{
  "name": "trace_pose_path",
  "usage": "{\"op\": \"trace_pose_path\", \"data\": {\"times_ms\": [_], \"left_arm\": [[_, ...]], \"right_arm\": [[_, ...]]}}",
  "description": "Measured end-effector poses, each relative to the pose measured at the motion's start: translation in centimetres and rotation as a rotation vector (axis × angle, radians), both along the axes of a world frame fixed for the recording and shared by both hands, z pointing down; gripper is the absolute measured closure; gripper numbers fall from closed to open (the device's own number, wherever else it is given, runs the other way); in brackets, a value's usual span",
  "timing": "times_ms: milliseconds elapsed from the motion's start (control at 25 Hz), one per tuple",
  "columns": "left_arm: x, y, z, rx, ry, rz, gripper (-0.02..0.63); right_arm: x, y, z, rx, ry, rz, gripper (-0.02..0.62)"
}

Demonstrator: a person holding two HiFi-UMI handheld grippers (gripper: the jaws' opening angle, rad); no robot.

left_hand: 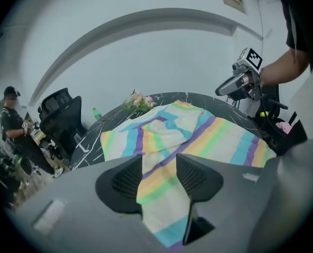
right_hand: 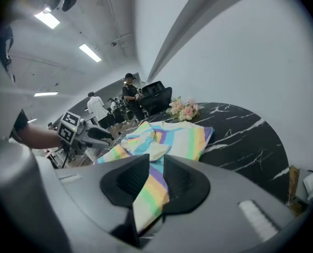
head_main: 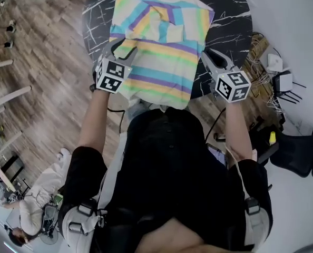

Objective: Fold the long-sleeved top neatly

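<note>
Top (head_main: 164,62) overhangs table (head_main: 233,15) near-edge | left claw (head_main: 118,45) pinches its left edge | right claw (head_main: 208,56) pinches right edge

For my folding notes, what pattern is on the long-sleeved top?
The top has pastel stripes: yellow, green, blue, purple, white; best in the head view.

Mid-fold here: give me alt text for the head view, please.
Seen from above, a pastel-striped long-sleeved top lies on a black marbled table, part of it folded across its upper half. The left tongs and right tongs each grip one side edge.
</note>
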State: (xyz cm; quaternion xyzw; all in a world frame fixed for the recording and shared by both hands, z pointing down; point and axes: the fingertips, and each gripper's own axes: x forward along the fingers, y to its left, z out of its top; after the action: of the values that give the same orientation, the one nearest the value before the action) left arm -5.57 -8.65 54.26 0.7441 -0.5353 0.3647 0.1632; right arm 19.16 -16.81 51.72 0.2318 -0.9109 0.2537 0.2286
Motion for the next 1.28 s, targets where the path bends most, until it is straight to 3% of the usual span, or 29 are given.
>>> {"op": "trace_pose_path", "data": {"times_ms": [200,400,600,920,1080,1120,1280], "left_arm": [[-2.9,7.7,0.8,-0.012,0.078,-0.021,0.397],[-5.0,14.3,1.1,-0.022,0.147,0.016,0.397],[-6.5,18.7,1.4,-0.043,0.190,0.059,0.397],[-6.7,22.6,5.6,-0.162,0.436,-0.017,0.382],[-5.8,22.3,8.8,-0.231,0.473,0.075,0.337],[-5.5,21.9,9.4,-0.246,0.480,0.087,0.305],[-5.0,20.5,11.4,-0.273,0.519,0.100,0.273]], "right_arm": [[0.9,6.9,0.8,-0.003,0.036,0.125,0.502],[0.0,15.2,0.8,-0.009,0.059,0.235,0.502],[-1.8,20.2,-0.1,0.014,0.071,0.301,0.500],[0.2,24.5,2.1,-0.038,0.122,0.401,0.500],[2.8,25.8,4.1,-0.096,0.148,0.446,0.499],[3.4,25.9,4.5,-0.107,0.153,0.454,0.499],[4.8,26.8,5.6,-0.136,0.172,0.468,0.497]]}}
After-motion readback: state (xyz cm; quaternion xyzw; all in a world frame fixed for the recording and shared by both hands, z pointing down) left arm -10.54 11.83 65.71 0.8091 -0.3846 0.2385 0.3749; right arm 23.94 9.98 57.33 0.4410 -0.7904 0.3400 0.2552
